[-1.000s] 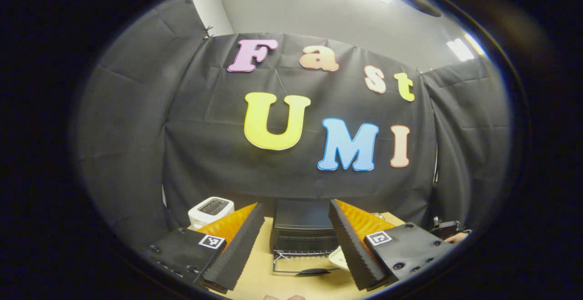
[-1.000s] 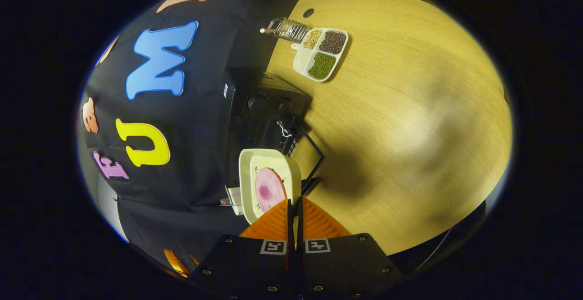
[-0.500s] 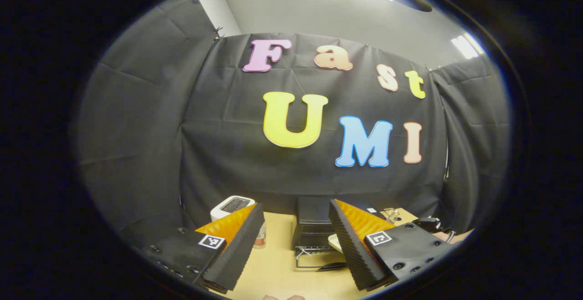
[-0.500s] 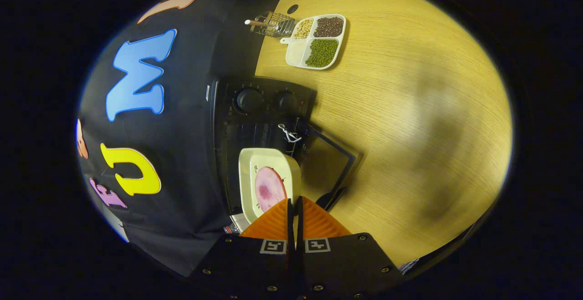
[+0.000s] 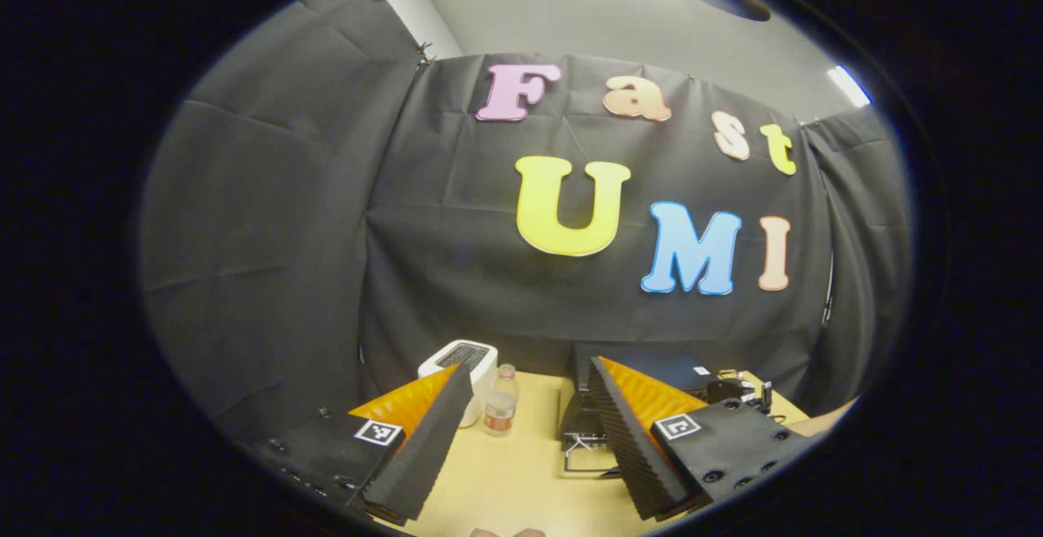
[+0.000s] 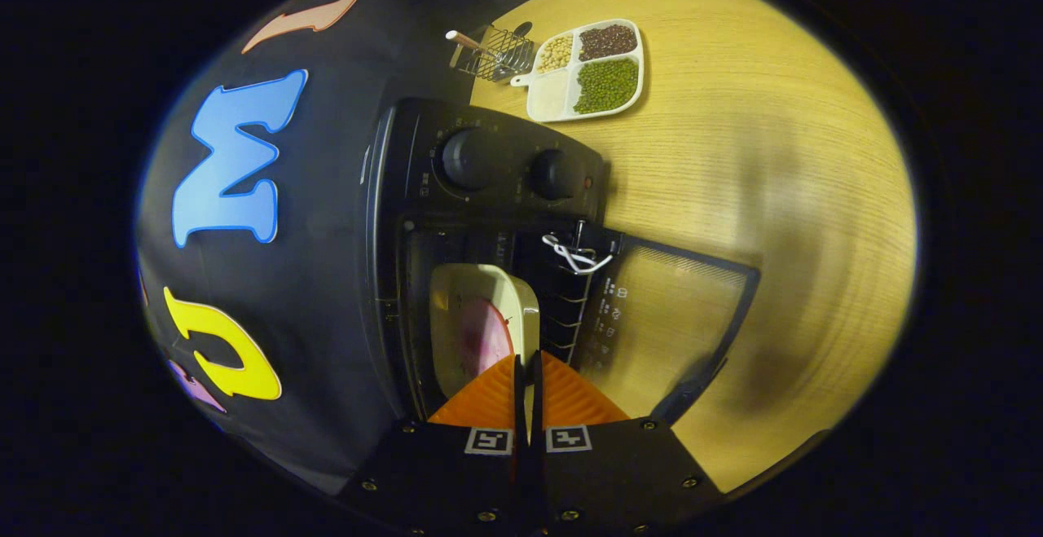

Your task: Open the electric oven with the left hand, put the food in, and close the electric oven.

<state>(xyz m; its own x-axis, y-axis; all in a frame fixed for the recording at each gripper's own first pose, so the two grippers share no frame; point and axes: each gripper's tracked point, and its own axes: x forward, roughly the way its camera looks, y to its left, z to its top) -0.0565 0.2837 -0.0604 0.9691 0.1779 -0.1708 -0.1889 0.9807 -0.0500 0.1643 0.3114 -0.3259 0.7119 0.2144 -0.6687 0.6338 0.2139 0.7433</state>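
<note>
- Two tools are in play. In the left gripper view, the left tool [image 5: 521, 431] is held level and raised, facing the cloth wall, its ribbed wedge-shaped fingers spread wide and released, nothing between them.
- Beyond it at 11 o'clock on the pale wood-grain bench [image 5: 521, 480] stands a white toaster [image 5: 464, 366] with a dark slot on top, and just beside it a small clear bottle [image 5: 500, 402].
- At 1 o'clock from that tool sits the boxy black electric oven [image 5: 644, 362], its door dropped open onto the bench.
- A person's bare forearm [image 5: 823, 419] shows at 3 o'clock.
- In the right gripper view, the right tool [image 6: 528, 374] is rolled on its side and reaches straight ahead, fingers clenched on the near rim of a cream, rounded-square plate [image 6: 489, 309].
- The plate carries a flat, round pink slice of food [image 6: 481, 333] and sits partly inside the electric oven's dark cavity.
- Two round knobs [image 6: 468, 158] sit on the oven's front at 12 o'clock; a white cord [image 6: 570, 256] hangs at the hinge.
- The glass door [image 6: 668, 317] lies at 2 o'clock.
- A white divided tray [image 6: 554, 97] of beans and a wire rack [image 6: 497, 52] lie at 12 o'clock.
</note>
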